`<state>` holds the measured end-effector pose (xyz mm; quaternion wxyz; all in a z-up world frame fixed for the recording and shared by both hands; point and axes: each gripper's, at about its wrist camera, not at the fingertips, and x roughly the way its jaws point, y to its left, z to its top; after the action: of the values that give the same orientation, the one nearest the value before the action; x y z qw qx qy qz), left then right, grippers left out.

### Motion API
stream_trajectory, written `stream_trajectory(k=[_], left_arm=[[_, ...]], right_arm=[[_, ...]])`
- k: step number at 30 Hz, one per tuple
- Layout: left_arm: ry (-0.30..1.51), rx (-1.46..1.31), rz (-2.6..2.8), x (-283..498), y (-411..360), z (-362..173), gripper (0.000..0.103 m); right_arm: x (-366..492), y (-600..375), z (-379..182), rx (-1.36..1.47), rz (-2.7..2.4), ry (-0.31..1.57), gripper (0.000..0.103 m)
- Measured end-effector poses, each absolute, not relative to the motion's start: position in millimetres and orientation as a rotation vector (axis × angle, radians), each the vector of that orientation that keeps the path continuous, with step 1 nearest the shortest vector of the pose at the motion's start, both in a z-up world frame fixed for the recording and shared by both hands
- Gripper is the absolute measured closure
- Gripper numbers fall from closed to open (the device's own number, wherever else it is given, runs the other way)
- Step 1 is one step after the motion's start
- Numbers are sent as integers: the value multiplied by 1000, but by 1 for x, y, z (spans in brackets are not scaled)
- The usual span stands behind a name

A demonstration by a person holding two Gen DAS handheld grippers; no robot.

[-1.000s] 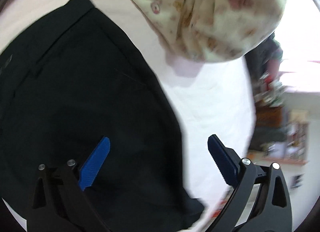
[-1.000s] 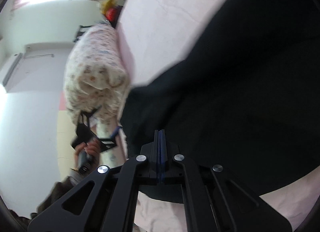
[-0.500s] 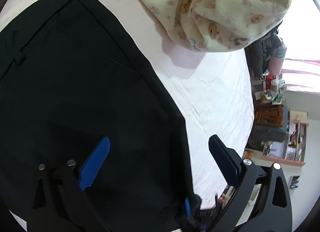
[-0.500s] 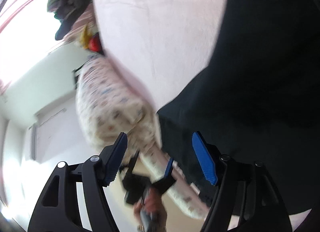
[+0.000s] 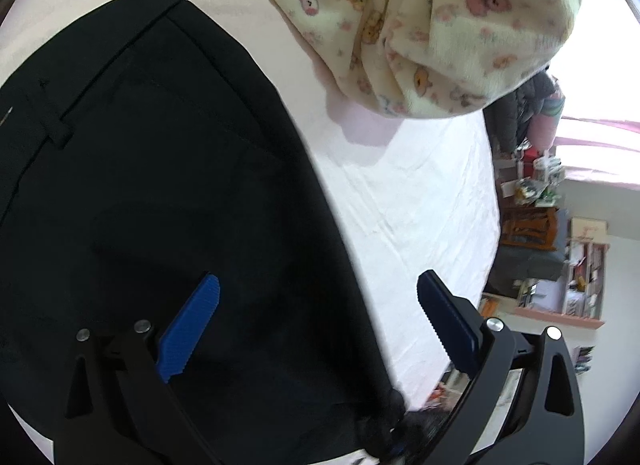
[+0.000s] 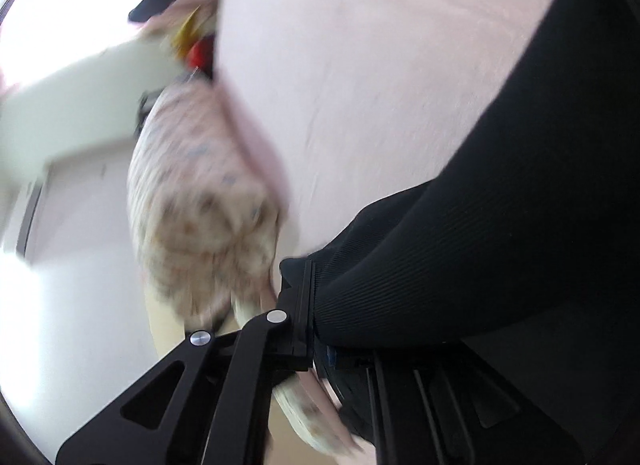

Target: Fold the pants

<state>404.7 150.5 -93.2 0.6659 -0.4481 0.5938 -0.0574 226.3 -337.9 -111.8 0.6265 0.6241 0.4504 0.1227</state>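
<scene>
Two grippers, black twill pants (image 5: 160,193) flat on pink bed sheet (image 5: 420,201).
Left gripper (image 5: 318,293) spread wide, empty; right gripper (image 6: 304,305) clenched on pants edge (image 6: 400,265). Risks: thin pinch slipping, fleece blanket (image 5: 432,25) snagging.

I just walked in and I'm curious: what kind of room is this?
Most likely a bedroom: black pants lie on a pale bed sheet, a teddy-print fleece blanket is bunched beside them, and cluttered shelves stand beyond.

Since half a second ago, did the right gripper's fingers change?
Yes. The right gripper was open then, blue pads spread beside the pants' edge. Now its fingers are shut on the black pants, fabric bunching over them, near the patterned blanket.
</scene>
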Motion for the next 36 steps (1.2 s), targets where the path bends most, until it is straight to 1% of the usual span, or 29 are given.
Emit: stream_trajectory(k=[4, 6, 10, 13, 14, 15, 17, 18, 19, 21, 23, 24, 25, 28, 31, 32, 35, 36], left_arm=[[1344, -1048, -141, 410, 150, -93, 4], [1358, -1042, -133, 413, 149, -93, 4], [1384, -1025, -107, 419, 146, -94, 4], [1399, -1002, -87, 426, 142, -97, 7], [1399, -992, -77, 429, 141, -97, 15], [1402, -973, -53, 434, 140, -98, 21], [1427, -946, 27, 441, 141, -103, 43], [1437, -942, 56, 442, 142, -106, 48], [1448, -936, 83, 443, 143, -110, 56], [1482, -886, 134, 446, 143, -118, 68], [1496, -848, 190, 447, 145, -123, 83], [1485, -863, 215, 446, 150, -127, 86], [1469, -876, 237, 444, 155, -127, 95], [1369, -898, 237, 431, 164, -113, 97], [1198, -953, 168, 403, 177, -78, 97], [1136, -974, 133, 387, 185, -63, 97], [1031, -981, 76, 344, 200, -32, 97], [999, -970, 66, 317, 208, -21, 97]], right_arm=[[196, -321, -103, 1258, 377, 1114, 98], [185, -314, -100, 1212, 411, 1123, 98], [172, -310, -98, 1197, 443, 1117, 98], [170, -313, -91, 1167, 462, 1109, 98], [171, -315, -91, 1154, 467, 1108, 98], [169, -316, -88, 1143, 472, 1109, 98], [167, -318, -90, 1132, 479, 1111, 98], [170, -317, -93, 1133, 479, 1113, 98], [170, -317, -94, 1138, 478, 1112, 98], [170, -317, -96, 1146, 478, 1109, 98], [172, -316, -96, 1148, 479, 1104, 98], [173, -316, -96, 1144, 480, 1102, 98], [175, -315, -95, 1138, 480, 1101, 98], [181, -314, -91, 1126, 487, 1089, 98], [185, -322, -79, 1125, 499, 1042, 98], [185, -324, -74, 1118, 507, 1026, 98], [175, -328, -55, 1067, 551, 996, 98], [171, -327, -51, 1050, 559, 998, 98]])
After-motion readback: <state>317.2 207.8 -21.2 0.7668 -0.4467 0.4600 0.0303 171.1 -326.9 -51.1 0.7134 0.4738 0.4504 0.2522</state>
